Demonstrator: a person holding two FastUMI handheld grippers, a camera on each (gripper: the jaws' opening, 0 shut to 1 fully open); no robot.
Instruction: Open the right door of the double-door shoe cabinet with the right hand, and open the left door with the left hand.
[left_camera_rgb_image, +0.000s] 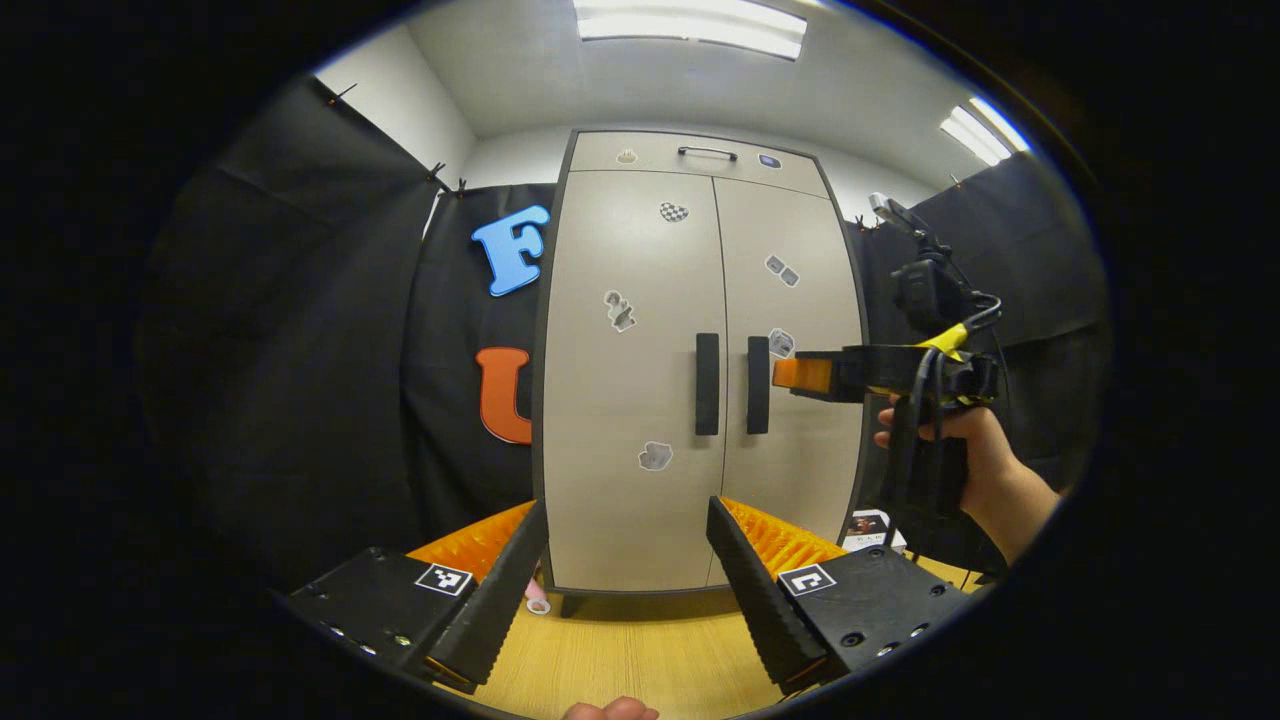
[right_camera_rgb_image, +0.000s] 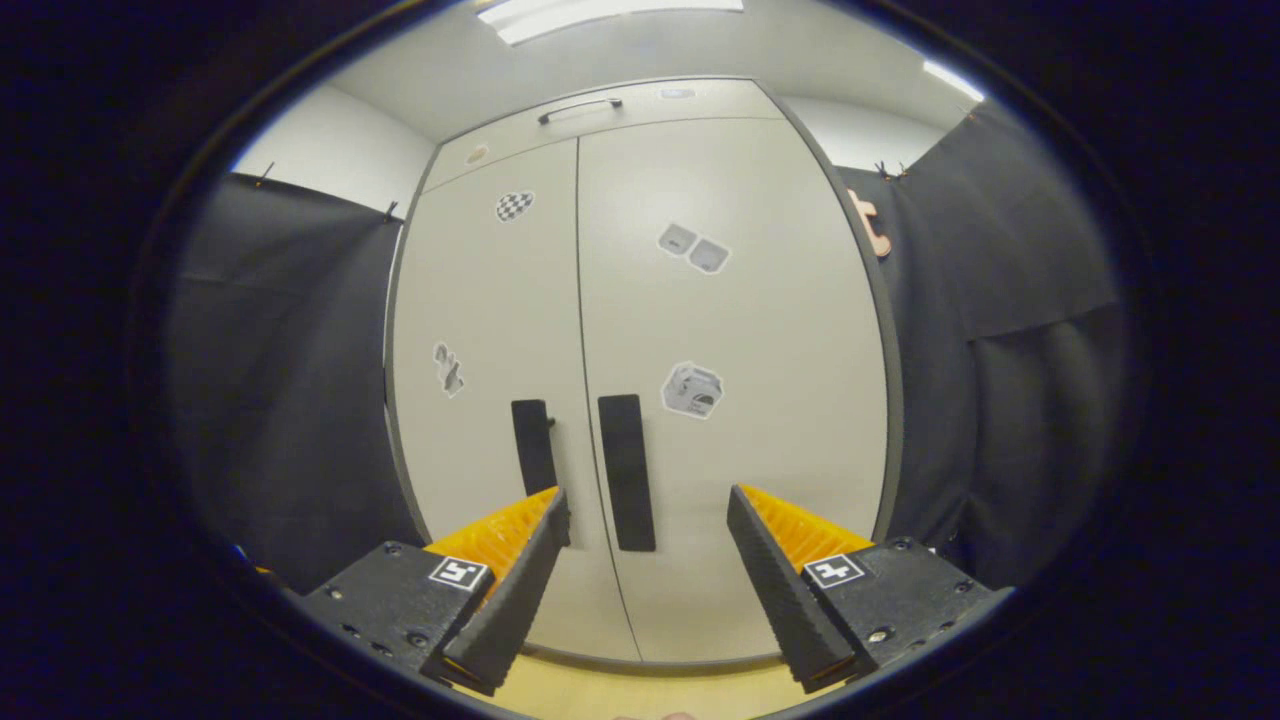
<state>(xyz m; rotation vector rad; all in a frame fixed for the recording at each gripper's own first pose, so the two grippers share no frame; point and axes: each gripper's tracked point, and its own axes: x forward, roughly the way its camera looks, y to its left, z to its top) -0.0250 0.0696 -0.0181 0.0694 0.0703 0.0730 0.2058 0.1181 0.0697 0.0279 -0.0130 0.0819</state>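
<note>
- The shoe cabinet (left_camera_rgb_image: 640, 480) stood upright against the booth's black cloth wall, on the wooden floor (left_camera_rgb_image: 640, 650), and both of its doors were shut.
- In the left gripper view, your left gripper (left_camera_rgb_image: 628, 520) hung back from the cabinet with its fingers spread wide and nothing between them; it sat low in front of the doors.
- The left door (left_camera_rgb_image: 625, 250) and the right door (left_camera_rgb_image: 790, 450) met at a centre seam, with the left handle (left_camera_rgb_image: 707, 384) and the right handle (left_camera_rgb_image: 758, 385) standing as two dark vertical bars just beside that seam.
- Farther off in that view, your right gripper (left_camera_rgb_image: 800, 374) reached in from the right, held in your hand (left_camera_rgb_image: 975, 440), its tip just beside the right handle; from that side-on angle you could not tell whether it touched.
- In the right gripper view, your right gripper (right_camera_rgb_image: 648, 505) was close to the doors, its fingers spread apart, with the right handle (right_camera_rgb_image: 626, 472) showing between them and not pinched.
- The left handle (right_camera_rgb_image: 532, 446) sat just above the left-hand finger in that view.
- A drawer with a dark handle (left_camera_rgb_image: 707, 152) ran across the top of the cabinet.
- Small stickers (left_camera_rgb_image: 655, 456) dotted both doors.
</note>
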